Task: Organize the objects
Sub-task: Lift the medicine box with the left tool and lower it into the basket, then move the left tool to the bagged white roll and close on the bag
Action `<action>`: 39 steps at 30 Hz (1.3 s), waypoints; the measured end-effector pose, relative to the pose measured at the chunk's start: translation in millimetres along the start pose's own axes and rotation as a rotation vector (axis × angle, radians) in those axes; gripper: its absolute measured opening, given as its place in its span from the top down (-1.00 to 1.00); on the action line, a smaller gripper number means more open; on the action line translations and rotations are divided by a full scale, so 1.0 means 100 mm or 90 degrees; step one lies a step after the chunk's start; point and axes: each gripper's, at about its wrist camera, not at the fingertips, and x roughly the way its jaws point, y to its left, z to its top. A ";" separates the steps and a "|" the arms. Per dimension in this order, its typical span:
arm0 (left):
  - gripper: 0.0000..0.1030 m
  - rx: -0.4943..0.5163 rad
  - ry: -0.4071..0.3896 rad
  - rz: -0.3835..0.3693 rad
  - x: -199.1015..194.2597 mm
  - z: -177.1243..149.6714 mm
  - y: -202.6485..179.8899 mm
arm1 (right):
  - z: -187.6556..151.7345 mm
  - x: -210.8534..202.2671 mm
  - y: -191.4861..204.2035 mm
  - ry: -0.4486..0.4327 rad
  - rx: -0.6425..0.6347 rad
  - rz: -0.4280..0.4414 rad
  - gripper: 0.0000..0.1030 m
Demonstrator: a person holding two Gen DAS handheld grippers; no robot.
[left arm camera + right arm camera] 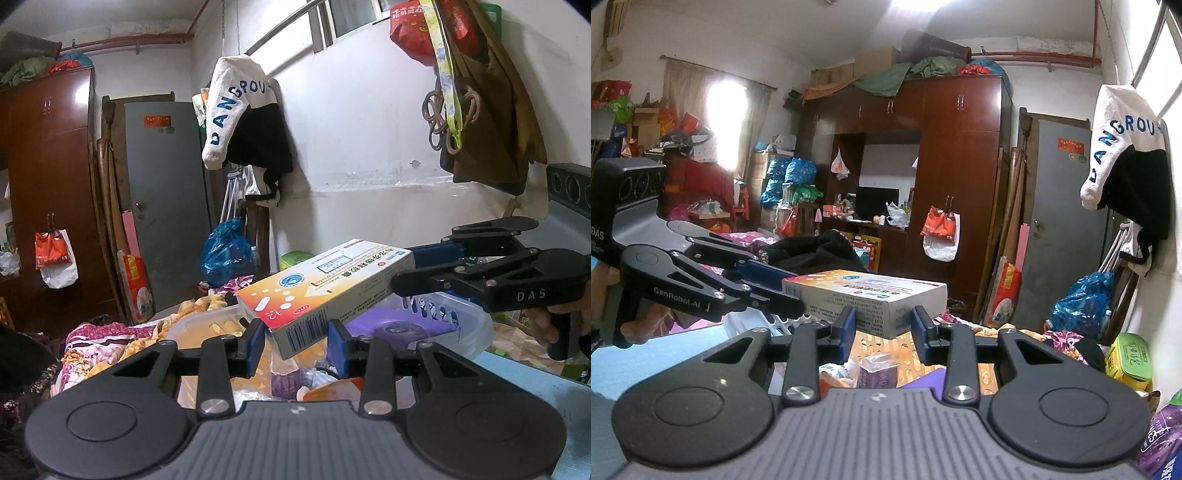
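- Flat white-and-orange cardboard medicine box (325, 291) is in the air, above a white perforated plastic basket (436, 306) and the cluttered bed beyond the light-blue worktop (535, 384).
- Left gripper (296, 339): narrow gap, clamped on the barcode end of the box. Blue pads (255, 339) sit on either side of it.
- Right gripper (404, 271): comes in from the right at the box's far end, one finger in front, the blue-padded one behind. It straddles the box, but I can't tell whether it actually grips.
- Left wrist only: box top face with the printing, a purple packet (388, 325) under the box, and a hand on the right gripper's handle.
- Right wrist only: box (864, 295) seen from its grey text side, one corner pointing between the right gripper (883, 328) pads. The left gripper (798, 290) pinches the box's left end from the side. A green tin (1130, 354) shows at the far right.
- Right wrist view doesn't settle the right gripper's grip either. Its pads overlap the box, but contact is unclear.
- Hidden or cut off: basket (746, 325) is mostly behind the gripper bodies in both views. The contents under the box are a blurred jumble. The box's small print is unreadable.
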 end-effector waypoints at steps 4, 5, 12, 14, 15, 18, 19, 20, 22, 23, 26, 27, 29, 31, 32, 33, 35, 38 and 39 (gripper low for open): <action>0.19 0.000 -0.002 0.004 0.01 0.02 -0.01 | 0.01 0.00 0.00 0.002 0.000 0.000 0.29; 0.18 0.000 0.000 0.005 0.02 0.03 -0.01 | 0.02 0.01 0.00 0.005 0.001 0.000 0.29; 0.18 0.001 0.012 0.013 0.09 0.04 -0.04 | 0.05 0.06 0.01 0.017 0.005 -0.004 0.29; 0.18 0.004 0.017 0.018 0.11 0.04 -0.04 | 0.06 0.08 0.00 0.022 0.002 -0.007 0.28; 0.17 0.006 0.019 0.022 0.13 0.04 -0.04 | 0.07 0.10 0.01 0.025 0.001 -0.008 0.23; -0.06 0.010 0.009 0.058 0.15 0.05 -0.07 | 0.06 0.14 0.03 0.040 0.007 0.008 -0.07; -0.40 0.003 -0.003 0.082 0.13 0.05 -0.06 | 0.06 0.12 0.05 0.034 0.007 -0.005 -0.34; -0.55 -0.003 -0.016 0.102 0.11 0.05 -0.07 | 0.06 0.09 0.06 0.028 0.010 -0.016 -0.51; -0.62 -0.007 -0.039 0.128 0.01 0.05 -0.09 | 0.06 -0.03 0.07 0.010 0.023 -0.035 -0.91; -0.62 -0.011 -0.043 0.131 -0.03 0.05 -0.09 | 0.05 -0.09 0.07 0.004 0.028 -0.045 -0.94; -0.62 -0.034 -0.046 0.137 -0.26 -0.01 -0.15 | 0.00 -0.36 0.07 0.001 0.079 -0.072 -1.00; -0.63 -0.039 -0.046 0.137 -0.35 -0.06 -0.18 | -0.03 -0.46 0.08 0.010 0.097 -0.075 -1.00; -0.64 -0.046 -0.031 0.138 -0.57 -0.21 -0.28 | -0.17 -0.65 0.13 0.027 0.116 -0.092 -1.00; -0.66 -0.054 -0.014 0.145 -0.78 -0.40 -0.38 | -0.35 -0.79 0.18 0.050 0.131 -0.101 -1.00; -0.67 -0.062 -0.003 0.147 -0.86 -0.50 -0.40 | -0.45 -0.83 0.20 0.067 0.146 -0.106 -1.00; -0.67 -0.067 0.003 0.143 -0.94 -0.60 -0.43 | -0.56 -0.87 0.22 0.081 0.161 -0.106 -1.00; -0.67 -0.092 0.042 0.156 -1.03 -0.82 -0.46 | -0.75 -0.89 0.27 0.117 0.179 -0.089 -1.00; -0.67 -0.121 0.095 0.142 -1.05 -1.07 -0.44 | -0.91 -0.82 0.35 0.168 0.185 -0.075 -1.00; -0.67 -0.129 0.107 0.145 -1.03 -1.12 -0.42 | -0.94 -0.78 0.36 0.181 0.183 -0.072 -1.00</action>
